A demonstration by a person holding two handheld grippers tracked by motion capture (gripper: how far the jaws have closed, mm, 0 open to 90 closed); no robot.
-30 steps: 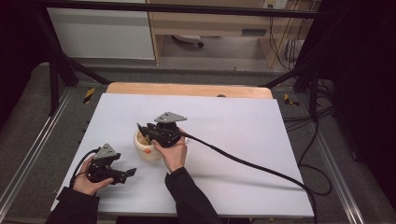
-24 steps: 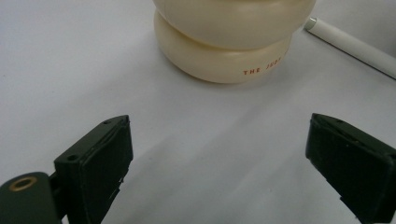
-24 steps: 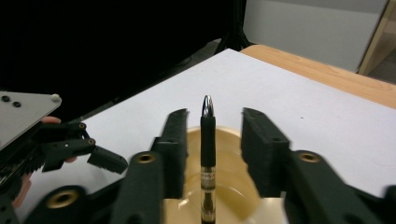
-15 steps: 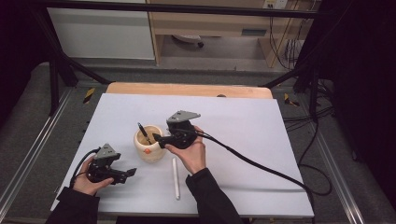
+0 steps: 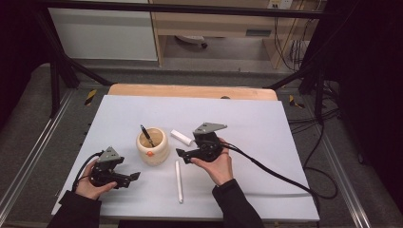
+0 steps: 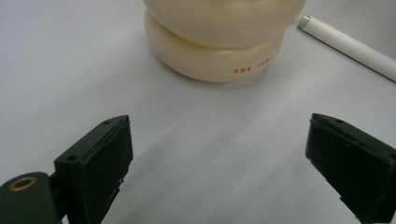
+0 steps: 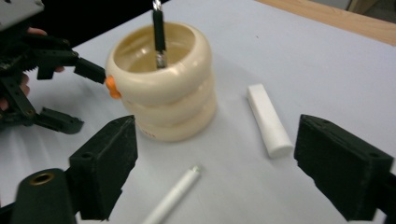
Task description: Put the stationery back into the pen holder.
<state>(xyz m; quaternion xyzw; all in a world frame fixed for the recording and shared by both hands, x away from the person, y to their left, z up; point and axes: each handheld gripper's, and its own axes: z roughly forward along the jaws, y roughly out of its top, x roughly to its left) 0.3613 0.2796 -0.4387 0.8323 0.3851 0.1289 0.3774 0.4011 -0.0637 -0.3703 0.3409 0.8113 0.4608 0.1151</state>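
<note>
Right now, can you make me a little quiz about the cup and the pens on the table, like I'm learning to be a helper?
1. True or false: a black pen stands inside the cream cup.
2. How many white things lie on the table outside the cup? A) one B) two C) four
3. Fill in: the right gripper has its jaws ____ with nothing between them.

Key
1. True; the pen leans against the cup's rim.
2. B; a long white pen lies in front of the cup and a short white stick lies to its right.
3. Open; the jaws have just been opening. The left gripper is open too.
</note>
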